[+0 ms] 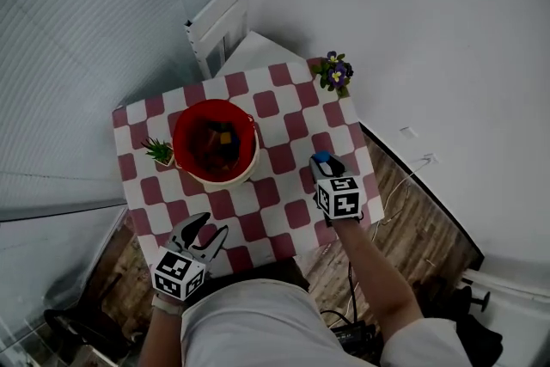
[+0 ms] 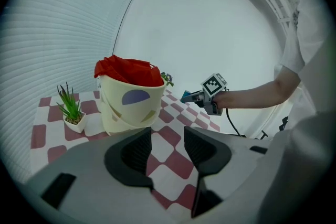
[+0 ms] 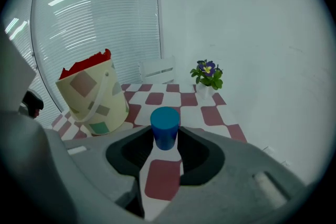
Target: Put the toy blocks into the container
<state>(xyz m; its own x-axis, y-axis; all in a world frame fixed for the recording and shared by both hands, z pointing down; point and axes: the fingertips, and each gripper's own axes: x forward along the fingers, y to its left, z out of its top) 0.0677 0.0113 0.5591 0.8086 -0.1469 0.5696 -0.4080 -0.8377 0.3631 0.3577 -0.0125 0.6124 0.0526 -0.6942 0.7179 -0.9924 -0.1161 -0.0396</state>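
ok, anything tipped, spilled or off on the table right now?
Nothing stands out. The bucket stands upright on the checked cloth, and the green plant and purple flower pot are upright too. The right gripper is shut on a blue cylinder block; the left gripper is open and empty.

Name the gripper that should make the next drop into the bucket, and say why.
Right. The right gripper is shut on a blue block, just to the right of the bucket. The left gripper is open and empty, at the table's near edge.
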